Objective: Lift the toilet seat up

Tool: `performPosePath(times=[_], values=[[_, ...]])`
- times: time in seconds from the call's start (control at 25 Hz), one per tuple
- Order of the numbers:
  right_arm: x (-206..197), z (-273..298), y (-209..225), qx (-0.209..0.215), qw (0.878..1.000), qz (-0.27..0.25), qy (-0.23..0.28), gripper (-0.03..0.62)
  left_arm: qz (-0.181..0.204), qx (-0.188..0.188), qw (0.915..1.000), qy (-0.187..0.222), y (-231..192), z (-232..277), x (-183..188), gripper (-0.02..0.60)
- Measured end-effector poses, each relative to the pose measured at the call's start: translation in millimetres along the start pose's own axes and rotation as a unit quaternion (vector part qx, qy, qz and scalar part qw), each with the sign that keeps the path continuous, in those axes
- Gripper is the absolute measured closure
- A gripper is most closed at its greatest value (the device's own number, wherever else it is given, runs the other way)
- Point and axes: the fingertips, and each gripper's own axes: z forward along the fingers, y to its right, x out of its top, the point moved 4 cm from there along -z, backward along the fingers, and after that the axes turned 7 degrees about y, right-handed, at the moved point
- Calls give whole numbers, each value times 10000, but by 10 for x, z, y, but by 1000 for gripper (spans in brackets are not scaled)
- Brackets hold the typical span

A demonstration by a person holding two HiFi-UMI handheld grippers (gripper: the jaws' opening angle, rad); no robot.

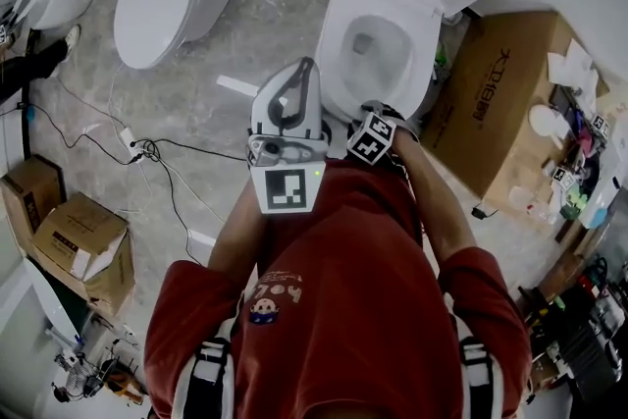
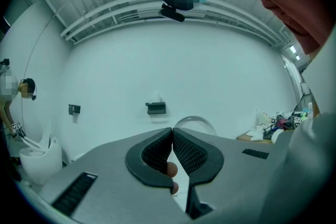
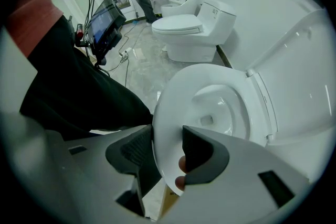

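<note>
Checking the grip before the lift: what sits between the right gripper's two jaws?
The front rim of the toilet seat, with both pads of the right gripper against it. The right gripper view shows this.

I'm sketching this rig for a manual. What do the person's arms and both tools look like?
The left tool and right tool are grey shells with black textured pads; each carries a cube of black-and-white square markers. The person wears a red shirt with short sleeves.

The toilet seat (image 3: 173,107) looks glossy and smooth, the right tongs (image 3: 167,153) matt plastic (pads (image 3: 135,152) ribbed).
</note>
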Motion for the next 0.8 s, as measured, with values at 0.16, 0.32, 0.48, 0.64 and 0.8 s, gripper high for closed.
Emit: performPosePath(times=[0.16,0.32,0.48,0.64,0.8], values=[[29,-74,13,-73,9999,-74,4,414,-94,-178,9998,18,49,66,-18,563],[27,-142,-9,-275,9995,-151,49,425,-127,-367,9992,101,113,99,8,563],[41,-188,-13,-402,9990,-188,70,431,-112,-488,9986,159,127,101,19,563],[66,-275,-7,-562,9980,-268,122,440,-109,-538,9983,170,131,82,27,563],[112,-404,20,-708,9966,-372,213,451,-145,-537,9983,200,141,69,36,563]])
